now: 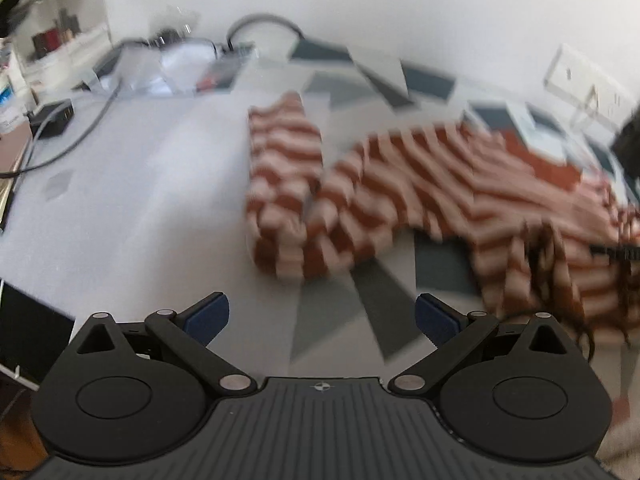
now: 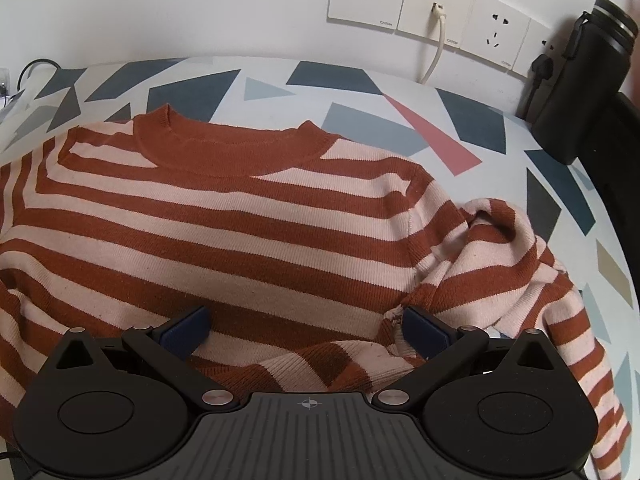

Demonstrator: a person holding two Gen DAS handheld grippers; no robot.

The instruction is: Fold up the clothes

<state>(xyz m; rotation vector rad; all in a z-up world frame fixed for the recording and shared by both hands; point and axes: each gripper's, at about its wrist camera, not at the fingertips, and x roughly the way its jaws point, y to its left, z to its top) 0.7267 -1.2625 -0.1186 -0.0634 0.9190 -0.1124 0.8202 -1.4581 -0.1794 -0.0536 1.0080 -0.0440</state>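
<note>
A rust and pale pink striped sweater [image 2: 224,216] lies spread on the patterned tablecloth [image 2: 480,128], collar toward the wall. Its right sleeve [image 2: 516,280] is bunched and trails off the table edge. My right gripper [image 2: 306,334] hovers open just above the sweater's lower body, with cloth under its blue pads [image 2: 188,336] but nothing pinched. The left wrist view is blurred: the sweater [image 1: 420,192] stretches across the middle, with a folded sleeve [image 1: 284,184] at its left end. My left gripper [image 1: 322,318] is open above the bare cloth, short of that sleeve.
A black bottle [image 2: 588,76] stands at the back right below wall sockets [image 2: 436,20] with a white cable plugged in. Cables [image 1: 80,132], a black adapter [image 1: 54,116] and clutter sit on the white surface at the left. Long dark hair [image 1: 560,280] hangs at the right.
</note>
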